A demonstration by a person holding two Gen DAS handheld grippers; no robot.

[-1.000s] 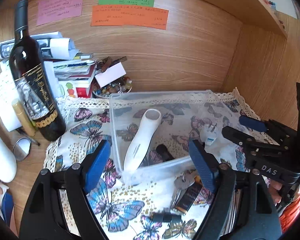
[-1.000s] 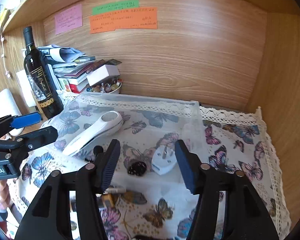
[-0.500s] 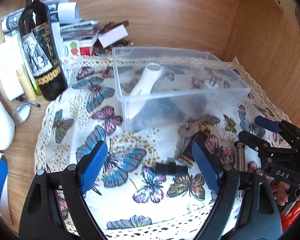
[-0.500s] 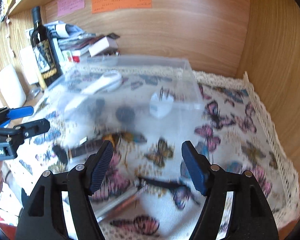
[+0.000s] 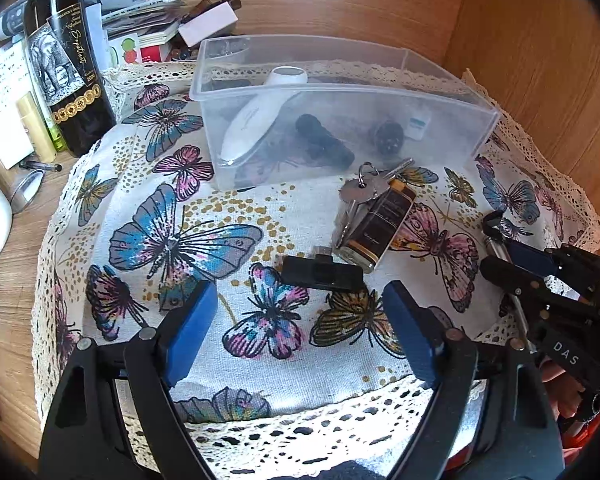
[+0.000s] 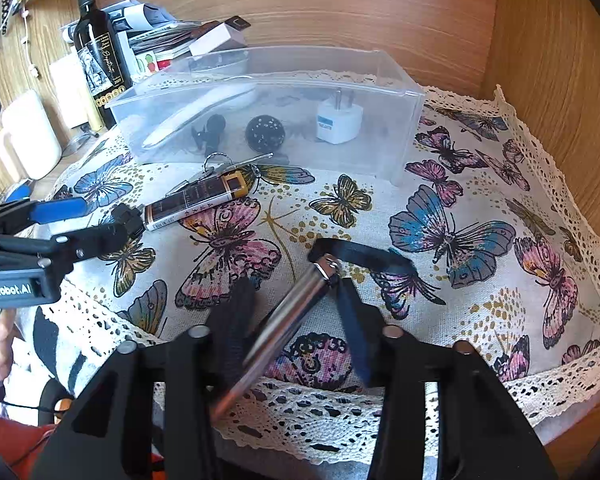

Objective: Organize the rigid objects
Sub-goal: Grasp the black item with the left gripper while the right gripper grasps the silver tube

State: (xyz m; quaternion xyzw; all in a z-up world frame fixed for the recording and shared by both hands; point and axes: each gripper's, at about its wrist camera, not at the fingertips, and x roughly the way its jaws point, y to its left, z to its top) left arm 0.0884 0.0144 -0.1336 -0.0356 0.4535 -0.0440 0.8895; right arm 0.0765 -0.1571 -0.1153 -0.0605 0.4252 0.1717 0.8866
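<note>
A clear plastic bin (image 5: 452, 128) (image 6: 404, 136) stands on the butterfly cloth and holds a white handheld device (image 5: 256, 120), a white plug (image 6: 338, 122) and small black items. In front of it lie a dark lighter with keys (image 5: 380, 216) (image 6: 198, 200), a black USB stick (image 5: 322, 274) and a silver metal rod with a black strap (image 6: 296, 312). My left gripper (image 5: 296, 320) is open, just short of the USB stick. My right gripper (image 6: 296, 300) is open, its fingers on either side of the rod on the cloth.
A wine bottle (image 5: 66, 64) (image 6: 100, 52) stands left of the bin, with stacked books and papers (image 5: 156, 28) behind. A white jug (image 6: 28, 140) is at the far left. Wooden walls close in the back and right side (image 6: 560, 60). The cloth's lace edge (image 5: 300, 432) hangs over the front.
Both grippers have pulled back from the bin and dropped low over the cloth's front. The right gripper's fingers now straddle the metal rod; the left now faces the USB stick.
</note>
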